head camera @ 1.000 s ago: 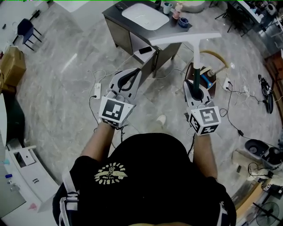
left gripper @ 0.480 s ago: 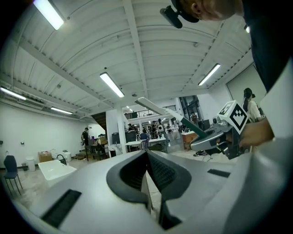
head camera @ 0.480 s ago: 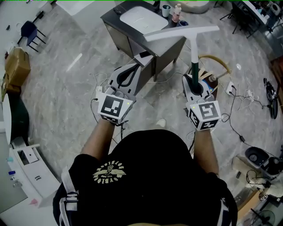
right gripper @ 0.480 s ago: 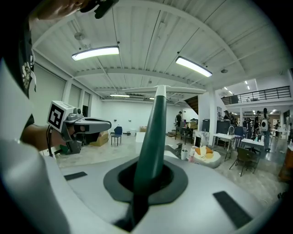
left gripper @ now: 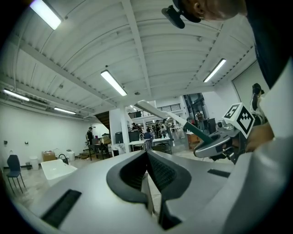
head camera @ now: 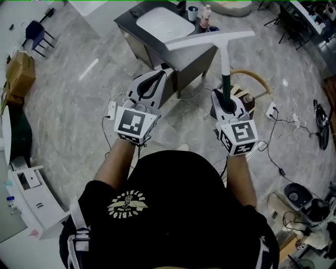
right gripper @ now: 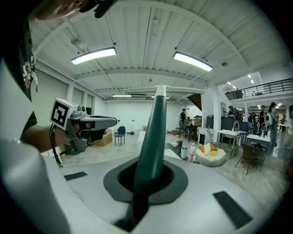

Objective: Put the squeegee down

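Observation:
The squeegee has a white blade [head camera: 210, 39], a white shaft and a dark green handle [head camera: 226, 84]. It points forward and away from me, blade crosswise. My right gripper [head camera: 226, 100] is shut on the green handle [right gripper: 153, 132], which runs out between the jaws to the blade [right gripper: 160, 90]. My left gripper [head camera: 156, 79] is beside it on the left, level, jaws shut with nothing between them [left gripper: 147, 167]. In the left gripper view the squeegee [left gripper: 158, 112] and the right gripper [left gripper: 215, 144] show at the right. In the right gripper view the left gripper [right gripper: 98, 122] shows at the left.
A grey cabinet [head camera: 194, 65] with a white sink basin [head camera: 163, 22] stands just ahead, with cups [head camera: 193, 10] and a bottle [head camera: 206, 16] on it. Cables and power strips [head camera: 271, 110] lie on the marble floor. A cardboard box [head camera: 18, 73] and a blue chair [head camera: 35, 31] are at the left.
Both grippers have moved forward together toward the sink cabinet. The squeegee stays held in the right gripper, its blade now over the cabinet's near corner.

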